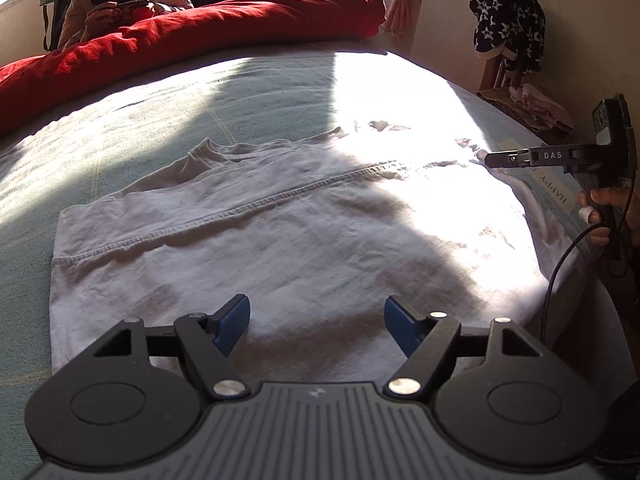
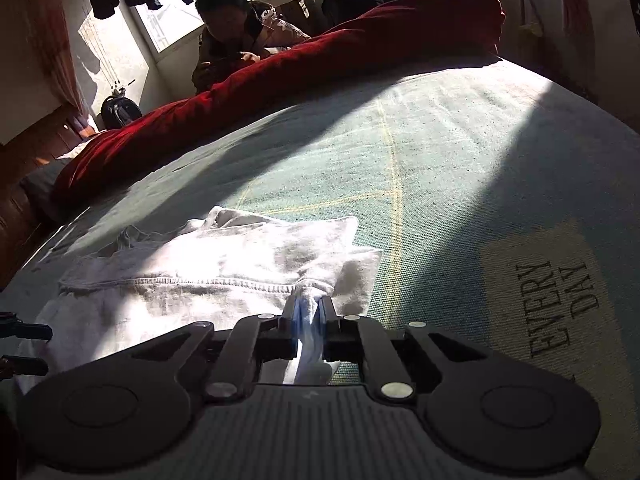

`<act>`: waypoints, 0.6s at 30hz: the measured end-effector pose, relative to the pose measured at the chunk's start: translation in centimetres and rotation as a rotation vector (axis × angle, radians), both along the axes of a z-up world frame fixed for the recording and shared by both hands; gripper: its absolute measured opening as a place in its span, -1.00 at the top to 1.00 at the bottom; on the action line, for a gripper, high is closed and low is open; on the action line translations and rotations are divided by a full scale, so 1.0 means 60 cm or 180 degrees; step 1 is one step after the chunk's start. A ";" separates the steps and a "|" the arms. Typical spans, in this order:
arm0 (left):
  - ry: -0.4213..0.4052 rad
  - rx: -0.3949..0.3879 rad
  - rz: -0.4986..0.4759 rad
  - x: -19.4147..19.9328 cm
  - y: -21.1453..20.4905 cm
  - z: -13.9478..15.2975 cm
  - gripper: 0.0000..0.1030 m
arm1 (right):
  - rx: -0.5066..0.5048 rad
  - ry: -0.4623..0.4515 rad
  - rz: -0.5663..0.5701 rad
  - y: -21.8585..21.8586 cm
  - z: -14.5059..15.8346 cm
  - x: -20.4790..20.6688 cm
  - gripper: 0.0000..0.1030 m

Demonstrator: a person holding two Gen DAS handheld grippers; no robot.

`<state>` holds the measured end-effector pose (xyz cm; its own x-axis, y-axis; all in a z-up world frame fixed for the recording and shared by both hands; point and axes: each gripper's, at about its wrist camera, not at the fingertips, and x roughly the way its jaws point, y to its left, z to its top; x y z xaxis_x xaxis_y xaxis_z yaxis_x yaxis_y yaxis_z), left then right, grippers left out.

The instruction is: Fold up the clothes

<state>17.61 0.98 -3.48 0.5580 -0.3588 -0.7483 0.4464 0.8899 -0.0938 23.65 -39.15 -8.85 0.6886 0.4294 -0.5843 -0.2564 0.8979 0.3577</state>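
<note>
Shirt [image 1: 280, 232] lay flat on the bed [image 2: 460, 152], white and partly folded. My right tool [image 2: 310, 312] was pinching its edge, pressed tight on the cloth. My left tool [image 1: 317, 320] hung spread above it, gripping nothing.

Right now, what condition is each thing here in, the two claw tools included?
White garment: partly folded, flat on the bed.
Left gripper: open, empty, above the garment.
Right gripper: shut on the garment's edge.
Red duvet: bunched along the far side.
Green bedcover: spread flat.
</note>
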 end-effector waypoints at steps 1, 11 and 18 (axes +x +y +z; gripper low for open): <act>-0.0002 -0.0003 -0.0022 -0.002 -0.001 0.002 -0.46 | 0.0000 -0.0035 -0.0031 -0.002 0.006 -0.006 0.91; 0.0003 -0.0121 -0.0052 -0.003 0.003 0.001 -0.53 | -0.0030 0.0010 -0.0444 -0.039 0.018 -0.032 0.81; 0.0039 -0.0085 -0.0012 -0.011 -0.002 -0.017 -0.53 | -0.0138 -0.0129 0.0092 0.040 0.047 -0.069 0.09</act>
